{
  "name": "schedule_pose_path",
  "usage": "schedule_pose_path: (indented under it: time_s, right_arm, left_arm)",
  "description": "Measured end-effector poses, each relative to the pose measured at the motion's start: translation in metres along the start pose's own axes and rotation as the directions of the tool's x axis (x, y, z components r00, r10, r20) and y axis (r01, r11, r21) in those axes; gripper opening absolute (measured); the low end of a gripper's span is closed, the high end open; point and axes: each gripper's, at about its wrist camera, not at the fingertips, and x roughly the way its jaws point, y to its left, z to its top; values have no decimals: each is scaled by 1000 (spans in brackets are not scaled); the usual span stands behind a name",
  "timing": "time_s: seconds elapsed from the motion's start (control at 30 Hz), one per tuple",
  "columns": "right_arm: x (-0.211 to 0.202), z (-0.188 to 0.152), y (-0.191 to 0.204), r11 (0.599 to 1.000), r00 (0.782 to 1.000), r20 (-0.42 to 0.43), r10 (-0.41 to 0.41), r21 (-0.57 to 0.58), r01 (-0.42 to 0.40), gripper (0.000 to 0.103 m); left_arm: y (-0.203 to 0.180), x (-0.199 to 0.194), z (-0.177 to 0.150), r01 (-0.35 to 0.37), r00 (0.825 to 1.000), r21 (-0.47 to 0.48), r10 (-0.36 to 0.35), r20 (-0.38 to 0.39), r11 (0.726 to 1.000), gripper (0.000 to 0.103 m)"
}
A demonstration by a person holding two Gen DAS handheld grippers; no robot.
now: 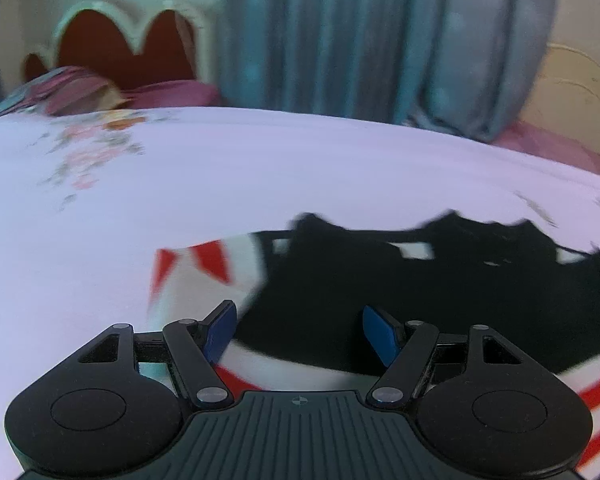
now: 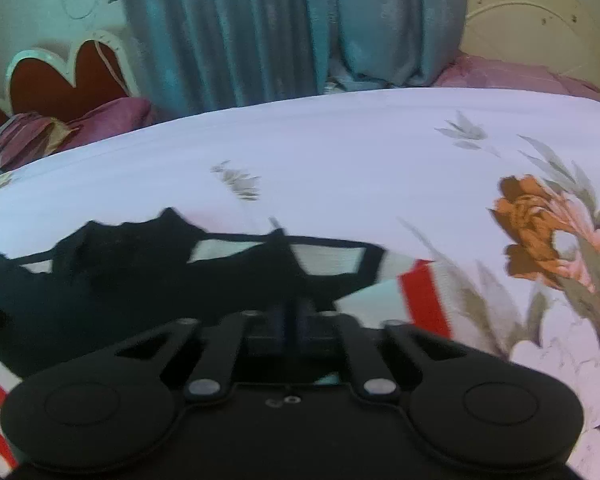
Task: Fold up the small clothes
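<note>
A small black garment [image 1: 412, 292] with black straps lies on a white cloth with red stripes [image 1: 204, 276], spread on the bed. My left gripper [image 1: 300, 332] is open just above the garment's near edge, its blue pads [image 1: 220, 332] apart with nothing between them. In the right wrist view the black garment [image 2: 132, 280] lies left and ahead, with the red-striped cloth [image 2: 424, 296] to its right. My right gripper [image 2: 292, 320] is shut on a black strap of the garment, which rises between the closed pads.
The bed sheet [image 2: 340, 160] is white with floral prints, an orange flower [image 2: 536, 224] at right. Maroon pillows [image 1: 168, 94] and a red headboard [image 1: 120, 48] stand at the far left. Blue curtains [image 1: 360, 40] hang behind the bed.
</note>
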Motion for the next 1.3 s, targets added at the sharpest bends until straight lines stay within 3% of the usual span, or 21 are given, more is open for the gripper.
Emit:
schedule_pose_path:
  time_s: [0.07,0.2,0.27,0.33,0.47,0.7,0.87,1.07,1.2,1.3]
  right_arm:
    - [0,0,-4,1000,1000,-1,9,8,-9,0]
    - [-2,-1,10,998,999,-3,-36,-51,36,0]
    - [-9,-2,12,999,1000,4,-20,-30,20,15]
    - [-17,-2,17,999,1000,25,2,-50,-1,22]
    - [-35,-11,35,993,998,54,42,-112,-36,22]
    - [-41,-22,56,987,994,28,104,-123,-100,22]
    - [-45,-31,70,982,992,17,128,-139,-124,31]
    - [-43,-42,65,984,997,12,76,-161,-74,31]
    - [-44,-49,46,983,999,32,-13,-181,19,31]
    - [-44,-50,27,988,999,33,-32,-152,36,29]
  left_arm:
    - [15,2,-2,22,1000,-79,-24,-17,997,70]
    - [8,-6,-6,-2,1000,6,2,-12,1000,70]
    - [11,-12,-7,5,1000,-24,-5,-11,1000,70]
    - [6,-25,-11,7,1000,12,-7,16,1000,70]
    - [-7,-50,-16,35,998,64,-38,48,997,70]
    - [-40,-65,-19,95,995,113,-99,29,989,70]
    - [-58,-66,-27,108,994,135,-110,11,985,70]
    - [-52,-57,-42,72,997,146,-70,-22,987,70]
    - [-33,-60,-49,72,997,109,-71,-17,991,71]
    - [-22,-64,-54,57,998,93,-56,-14,994,71]
